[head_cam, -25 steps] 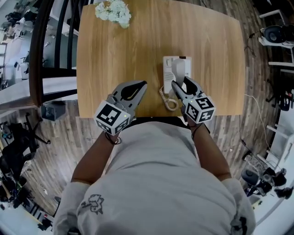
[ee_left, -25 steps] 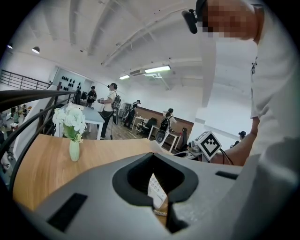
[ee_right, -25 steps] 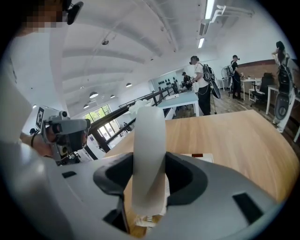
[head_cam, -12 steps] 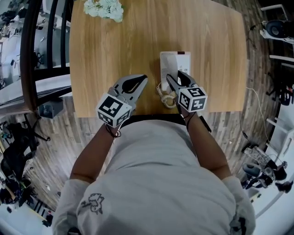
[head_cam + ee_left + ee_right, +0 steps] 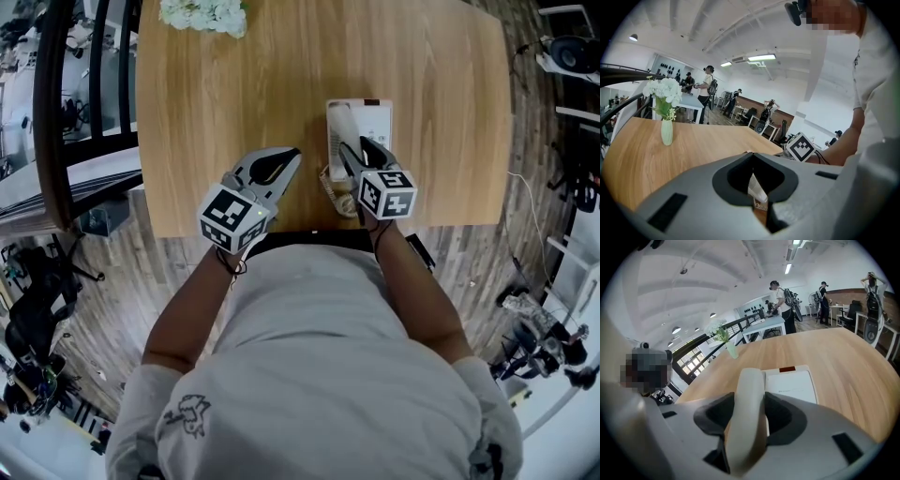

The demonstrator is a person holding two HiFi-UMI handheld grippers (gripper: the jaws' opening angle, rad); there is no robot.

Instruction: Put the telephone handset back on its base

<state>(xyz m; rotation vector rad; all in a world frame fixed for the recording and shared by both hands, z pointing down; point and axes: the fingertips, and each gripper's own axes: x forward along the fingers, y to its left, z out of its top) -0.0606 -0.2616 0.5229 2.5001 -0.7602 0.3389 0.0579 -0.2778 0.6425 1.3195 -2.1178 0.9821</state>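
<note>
At the base [image 5: 377, 120], the down-tilted right hand-held gripper [image 5: 354, 147] just tightened on the handset [image 5: 749, 394].

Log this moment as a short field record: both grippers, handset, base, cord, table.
Right gripper: shut on the handset; jaws just closed slightly further on it
Left gripper: shut, empty, above the near edge of the table, left of the base
Handset: white, over the base's left side; whether it is seated cannot be told
Base: white, flat on the table near its front edge
Cord: coiled, at the base's near left corner
Table: wooden; flowers in a vase at the far left
</note>
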